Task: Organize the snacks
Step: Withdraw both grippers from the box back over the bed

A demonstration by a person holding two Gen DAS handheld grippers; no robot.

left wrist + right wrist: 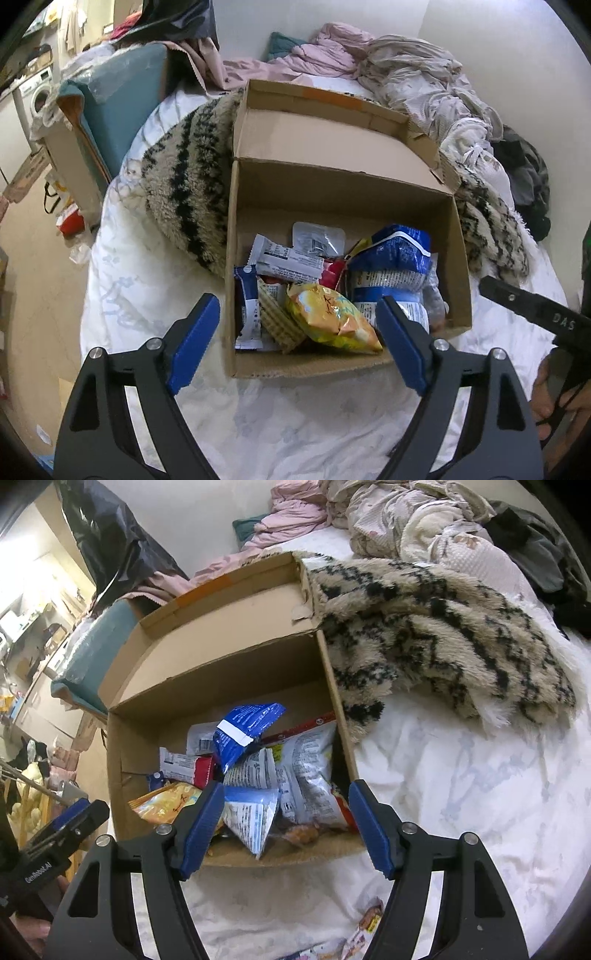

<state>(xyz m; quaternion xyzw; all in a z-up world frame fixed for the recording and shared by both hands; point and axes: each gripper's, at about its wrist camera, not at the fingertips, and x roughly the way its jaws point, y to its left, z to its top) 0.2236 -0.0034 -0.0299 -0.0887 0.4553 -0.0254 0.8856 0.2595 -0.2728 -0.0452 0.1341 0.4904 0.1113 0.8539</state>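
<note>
An open cardboard box (343, 184) (229, 672) sits on a white bed and holds several snack packs. Among them are a yellow bag (328, 317) (166, 801), a blue bag (391, 262) (245, 727), a wafer pack (277, 321) and a white bar wrapper (288, 258). My left gripper (299, 306) hangs open above the box's near side, nothing between its blue pads. My right gripper (286, 794) is open too, over the near right corner of the box, its pads clear of the packs. One small snack pack (371, 919) lies on the sheet in front of the box.
A furry beige and black blanket (184, 184) (443, 635) lies against the box's far sides. Crumpled bedding and clothes (406, 74) pile at the bed's back. The floor with boxes and a washing machine (37, 99) lies left. The other gripper (535, 314) and a hand show at right.
</note>
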